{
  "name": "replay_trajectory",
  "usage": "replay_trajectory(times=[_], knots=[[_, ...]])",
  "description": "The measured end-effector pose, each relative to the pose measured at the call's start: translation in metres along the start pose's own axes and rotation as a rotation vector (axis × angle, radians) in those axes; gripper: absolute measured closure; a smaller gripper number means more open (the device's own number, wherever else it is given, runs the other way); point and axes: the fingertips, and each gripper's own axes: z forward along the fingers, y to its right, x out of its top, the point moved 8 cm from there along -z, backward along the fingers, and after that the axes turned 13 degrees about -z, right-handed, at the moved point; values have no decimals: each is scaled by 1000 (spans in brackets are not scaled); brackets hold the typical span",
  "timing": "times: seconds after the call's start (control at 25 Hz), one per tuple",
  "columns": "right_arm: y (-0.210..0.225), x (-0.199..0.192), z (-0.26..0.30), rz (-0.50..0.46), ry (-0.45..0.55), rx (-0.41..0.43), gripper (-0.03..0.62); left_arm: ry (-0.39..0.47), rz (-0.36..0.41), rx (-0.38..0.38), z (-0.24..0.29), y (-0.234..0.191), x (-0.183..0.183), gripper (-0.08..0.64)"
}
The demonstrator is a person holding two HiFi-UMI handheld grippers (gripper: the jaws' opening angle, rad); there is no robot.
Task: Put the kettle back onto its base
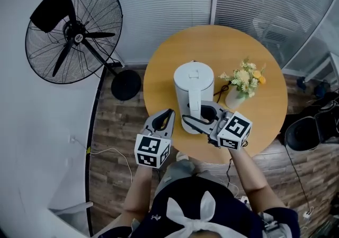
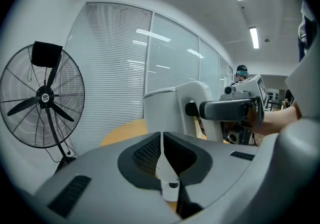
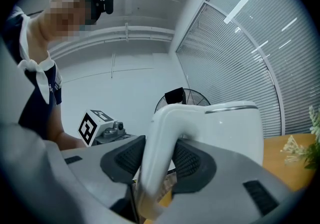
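A white kettle stands upright in the middle of the round wooden table, its handle facing me. My right gripper is shut on that handle, dark pads on either side, with the kettle body beyond. A black cord leaves the kettle's foot; the base itself is hidden under the kettle or out of sight. My left gripper hovers at the table's front left edge, jaws shut and empty. From there the kettle and right gripper show ahead.
A small vase of yellow and white flowers stands just right of the kettle. A black pedestal fan with a round foot stands on the floor to the left. A dark bag lies on the floor at right.
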Motion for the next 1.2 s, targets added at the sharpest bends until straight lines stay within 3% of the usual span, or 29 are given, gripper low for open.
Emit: replay_trajectory(times=[1.2], knots=[[21,-56,12,131,-60,-51,420,-57,-26,4,19,-32,-9,520]])
